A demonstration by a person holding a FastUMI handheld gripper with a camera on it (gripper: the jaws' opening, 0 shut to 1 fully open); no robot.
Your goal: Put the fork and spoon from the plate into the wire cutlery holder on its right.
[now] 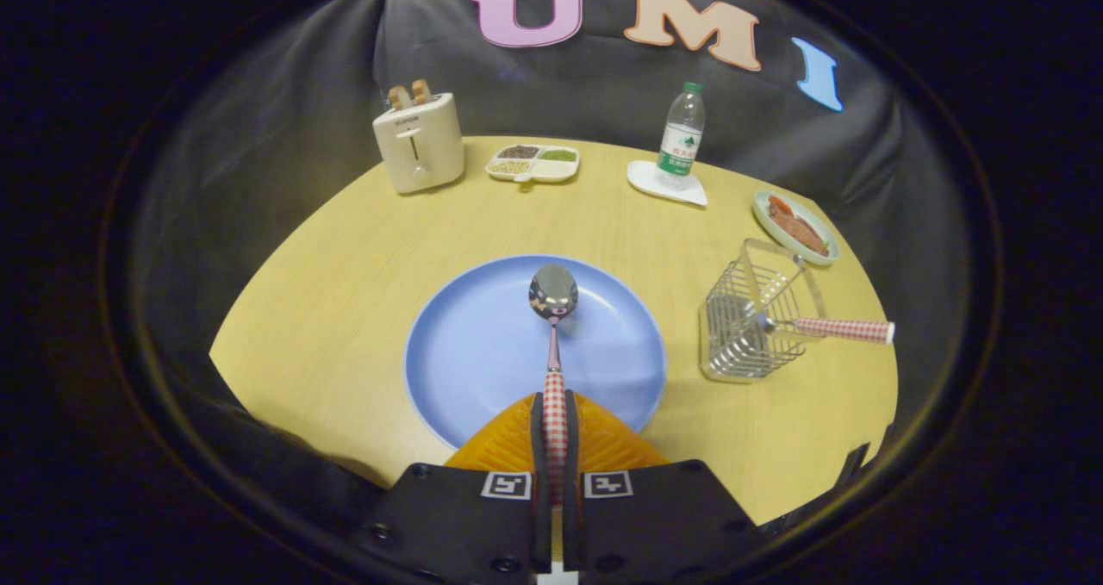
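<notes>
My gripper (554,417) is shut on the red-checked handle of the spoon (552,309). The spoon points straight ahead from the fingers, its shiny bowl held over the far half of the blue plate (465,352). To the right of the plate stands the wire cutlery holder (745,326). The fork (840,329) sits in it, with its red-checked handle leaning out over the holder's right side.
The round yellow table (345,292) carries a cream toaster (419,141) at the back left, a divided snack tray (532,163) beside it, a water bottle (682,137) on a white coaster, and a green dish of food (794,227) behind the holder.
</notes>
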